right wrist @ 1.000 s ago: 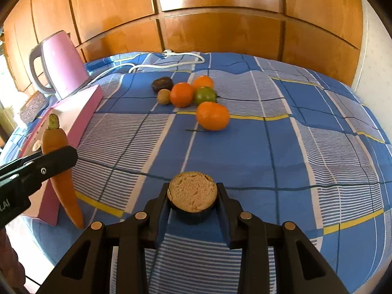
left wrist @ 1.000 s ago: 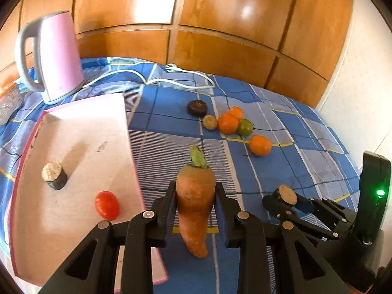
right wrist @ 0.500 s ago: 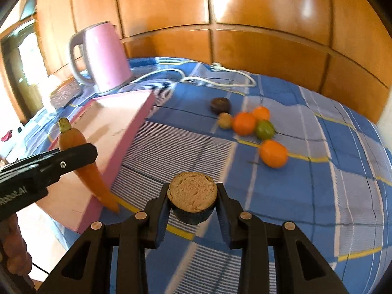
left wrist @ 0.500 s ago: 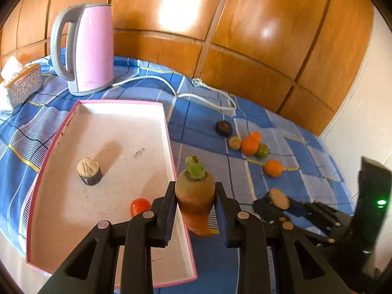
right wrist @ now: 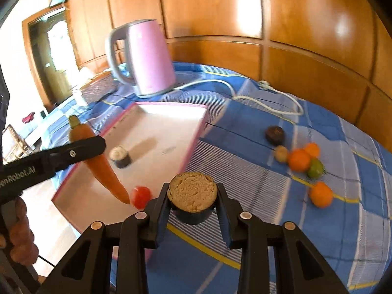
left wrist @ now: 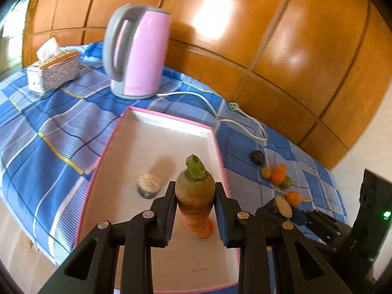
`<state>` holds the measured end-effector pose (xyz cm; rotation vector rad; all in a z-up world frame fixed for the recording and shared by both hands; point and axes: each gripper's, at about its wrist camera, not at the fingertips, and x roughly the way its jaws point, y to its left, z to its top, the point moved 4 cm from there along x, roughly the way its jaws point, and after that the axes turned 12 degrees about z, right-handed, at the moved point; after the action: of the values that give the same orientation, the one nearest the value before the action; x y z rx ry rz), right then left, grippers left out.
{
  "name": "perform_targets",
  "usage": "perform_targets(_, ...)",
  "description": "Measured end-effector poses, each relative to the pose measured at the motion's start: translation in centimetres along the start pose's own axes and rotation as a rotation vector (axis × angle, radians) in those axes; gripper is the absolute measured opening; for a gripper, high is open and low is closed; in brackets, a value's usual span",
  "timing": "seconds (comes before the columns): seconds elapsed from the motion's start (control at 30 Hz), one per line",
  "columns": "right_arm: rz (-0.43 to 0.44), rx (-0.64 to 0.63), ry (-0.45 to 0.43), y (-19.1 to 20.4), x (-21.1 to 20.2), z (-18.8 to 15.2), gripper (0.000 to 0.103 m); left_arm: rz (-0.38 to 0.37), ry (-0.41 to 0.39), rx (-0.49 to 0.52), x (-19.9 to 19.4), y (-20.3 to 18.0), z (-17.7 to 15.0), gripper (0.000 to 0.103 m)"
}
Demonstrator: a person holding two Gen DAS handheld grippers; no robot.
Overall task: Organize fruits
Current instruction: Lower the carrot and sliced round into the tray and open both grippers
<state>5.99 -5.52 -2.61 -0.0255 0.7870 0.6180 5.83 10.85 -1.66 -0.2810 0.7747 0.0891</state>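
My left gripper (left wrist: 195, 204) is shut on an orange carrot (left wrist: 193, 191) with a green stub, held upright over the near right part of the pink-rimmed tray (left wrist: 171, 118). My right gripper (right wrist: 192, 203) is shut on a dark-skinned cut piece with a tan face (right wrist: 192, 192), just right of the tray's (right wrist: 196, 127) near corner. In the tray lie a similar cut piece (left wrist: 149, 185) and a red tomato (right wrist: 140, 196). From the right wrist view the carrot (right wrist: 103, 166) tips toward the tomato. Oranges (right wrist: 299, 159), a lime (right wrist: 315, 167) and a dark fruit (right wrist: 275, 134) lie on the blue cloth.
A pink kettle (left wrist: 137, 51) stands behind the tray, its white cord (left wrist: 245, 122) trailing across the cloth to the right. A tissue box (left wrist: 52, 69) sits at the far left. Wooden panels close the back. The table edge drops off near and left of the tray.
Both grippers have moved left toward the tray and risen a little, each keeping its grip. The carrot now hangs over the tray instead of the cloth, and both views have rolled.
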Motion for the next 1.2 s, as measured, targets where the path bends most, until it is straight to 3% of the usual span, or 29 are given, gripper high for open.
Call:
perform_targets(0.13, 0.057, -0.006, 0.018, 1.3, 2.0, 1.8, 0.035, 0.009, 0.042, -0.040, 0.9, 1.4, 0.0, 0.030)
perform_targets(0.3, 0.077, -0.020, 0.034, 2.3, 4.4, 3.3, 0.036, 0.040, 0.026, -0.041, 1.1, 2.2, 0.3, 0.037)
perform_targets(0.67, 0.060, 0.027, 0.039, 2.1, 3.7, 1.2, 0.038, 0.178, 0.002, -0.029, 1.5, 3.1, -0.4, 0.038)
perform_targets(1.2, -0.046, 0.082, -0.036, 0.2, 0.0, -0.3, 0.039, 0.161, -0.031, 0.084, 0.2, -0.7, -1.7, 0.042)
